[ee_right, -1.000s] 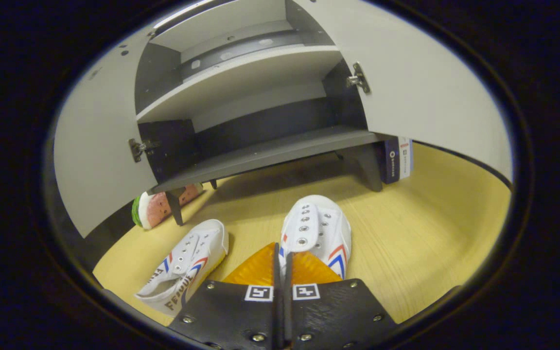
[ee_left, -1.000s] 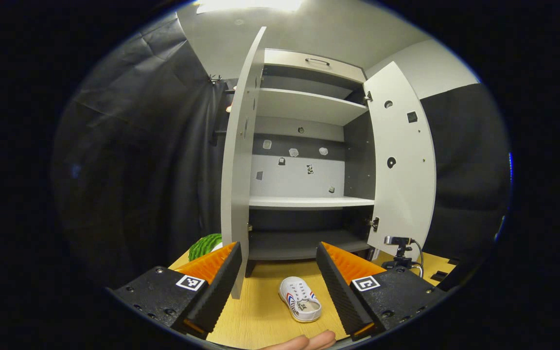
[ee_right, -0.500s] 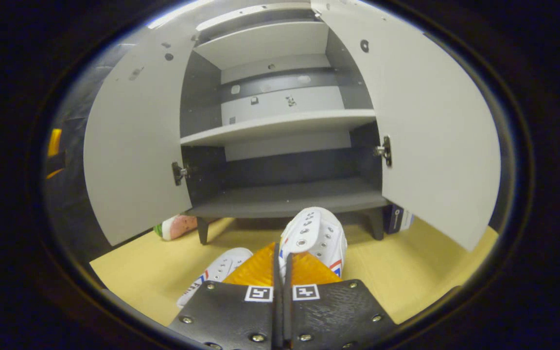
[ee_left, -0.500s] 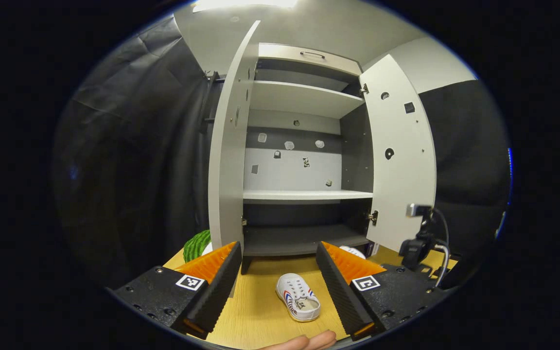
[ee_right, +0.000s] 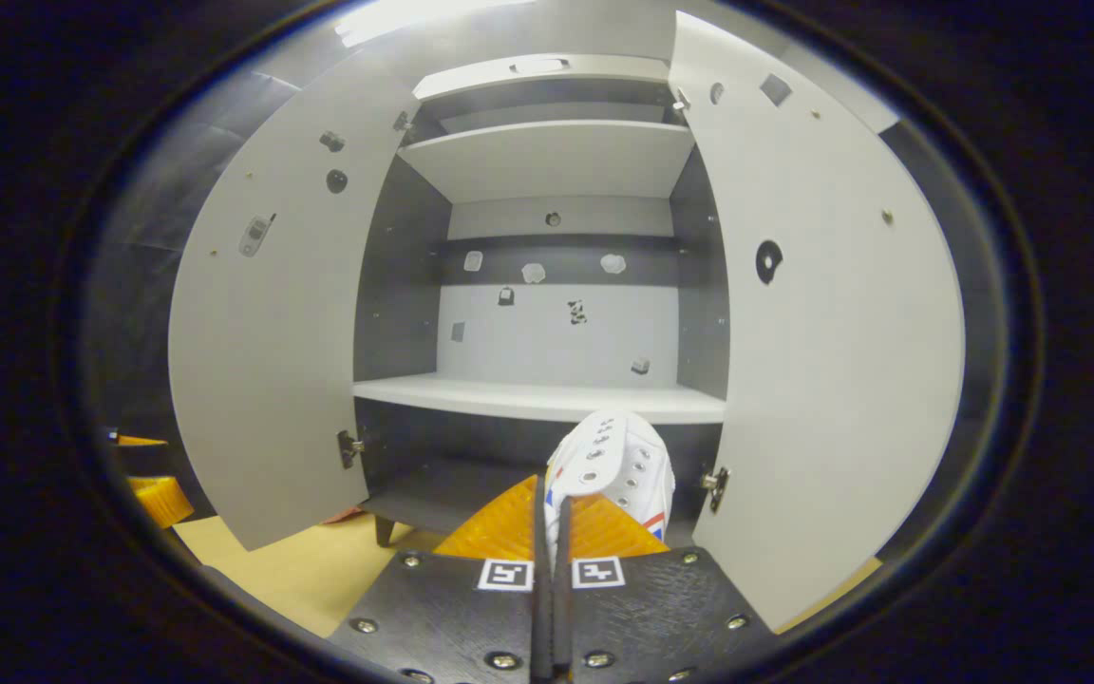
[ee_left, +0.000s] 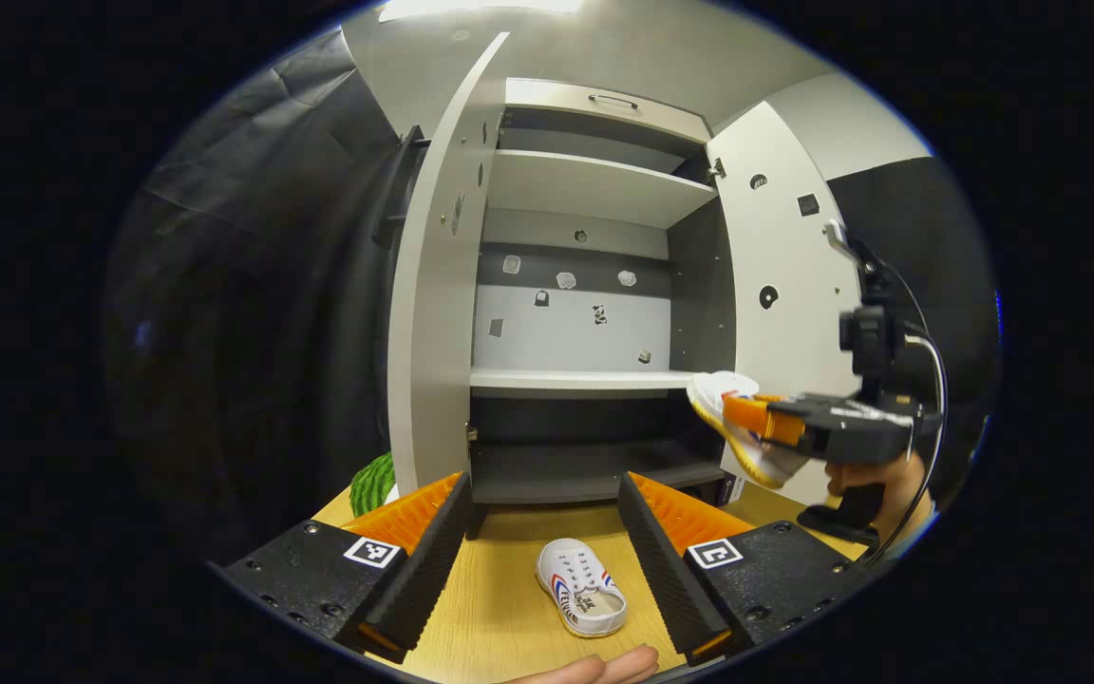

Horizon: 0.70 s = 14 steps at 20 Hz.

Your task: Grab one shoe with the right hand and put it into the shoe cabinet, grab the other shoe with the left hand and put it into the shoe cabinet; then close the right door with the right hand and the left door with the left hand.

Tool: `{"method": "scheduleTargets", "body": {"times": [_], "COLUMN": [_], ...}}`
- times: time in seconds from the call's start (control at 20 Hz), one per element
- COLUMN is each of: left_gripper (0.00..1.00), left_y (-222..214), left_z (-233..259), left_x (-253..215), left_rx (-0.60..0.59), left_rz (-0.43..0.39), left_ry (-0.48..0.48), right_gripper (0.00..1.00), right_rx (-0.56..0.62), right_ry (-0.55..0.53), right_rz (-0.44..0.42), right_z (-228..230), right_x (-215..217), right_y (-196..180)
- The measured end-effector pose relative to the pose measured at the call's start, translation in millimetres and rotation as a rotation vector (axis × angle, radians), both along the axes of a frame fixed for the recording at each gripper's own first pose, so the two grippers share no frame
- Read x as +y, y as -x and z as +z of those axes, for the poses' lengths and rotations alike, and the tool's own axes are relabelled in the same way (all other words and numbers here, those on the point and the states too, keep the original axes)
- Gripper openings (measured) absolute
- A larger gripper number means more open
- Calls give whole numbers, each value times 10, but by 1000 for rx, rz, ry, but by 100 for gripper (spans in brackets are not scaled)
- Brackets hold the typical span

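Note:
My right gripper (ee_right: 552,494) is shut on a white shoe (ee_right: 615,463) with red and blue stripes, held up in front of the open shoe cabinet (ee_right: 547,399), level with its white middle shelf. In the left gripper view that gripper (ee_left: 746,413) and its shoe (ee_left: 732,423) hang at the right, by the right door (ee_left: 784,313). The other white shoe (ee_left: 580,598) lies on the wooden floor between my left gripper's (ee_left: 542,518) open fingers, below them. Both cabinet doors stand wide open.
A watermelon-like toy (ee_left: 374,483) lies on the floor behind the left door (ee_left: 433,294). A hand (ee_left: 889,484) holds the right gripper. A fingertip (ee_left: 604,668) shows at the bottom edge. The cabinet shelves hold nothing.
My right gripper has lifted its shoe off the floor up to the level of the middle shelf. The left gripper has barely moved; the other shoe still lies where it was.

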<state>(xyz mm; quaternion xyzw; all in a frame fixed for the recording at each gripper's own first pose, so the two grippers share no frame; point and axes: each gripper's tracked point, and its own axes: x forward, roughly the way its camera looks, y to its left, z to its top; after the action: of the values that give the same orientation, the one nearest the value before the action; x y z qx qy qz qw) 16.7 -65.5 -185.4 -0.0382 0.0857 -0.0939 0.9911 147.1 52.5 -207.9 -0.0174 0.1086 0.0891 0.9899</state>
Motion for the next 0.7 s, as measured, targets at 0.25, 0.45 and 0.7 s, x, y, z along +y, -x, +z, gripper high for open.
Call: {"method": "scheduleTargets", "body": {"times": [0.25,0.45,0.7], "left_gripper": [94,94,94], "left_y": [-119,-146,-187], "left_z": [91,38,-131], "left_x": [-136,-238,-21], "left_rx": [-35,-44,-20], "left_rz": [-26,-81,-61], "left_ry": [8,23,36], "right_gripper": [1,1,1], "right_rx": [-15,4,45], "right_ry": [58,89,175], "right_rz": [17,41,19], "right_z": [493,732,688], "right_x": [89,209,209], "right_y": [-636,-1229,-1916]}}
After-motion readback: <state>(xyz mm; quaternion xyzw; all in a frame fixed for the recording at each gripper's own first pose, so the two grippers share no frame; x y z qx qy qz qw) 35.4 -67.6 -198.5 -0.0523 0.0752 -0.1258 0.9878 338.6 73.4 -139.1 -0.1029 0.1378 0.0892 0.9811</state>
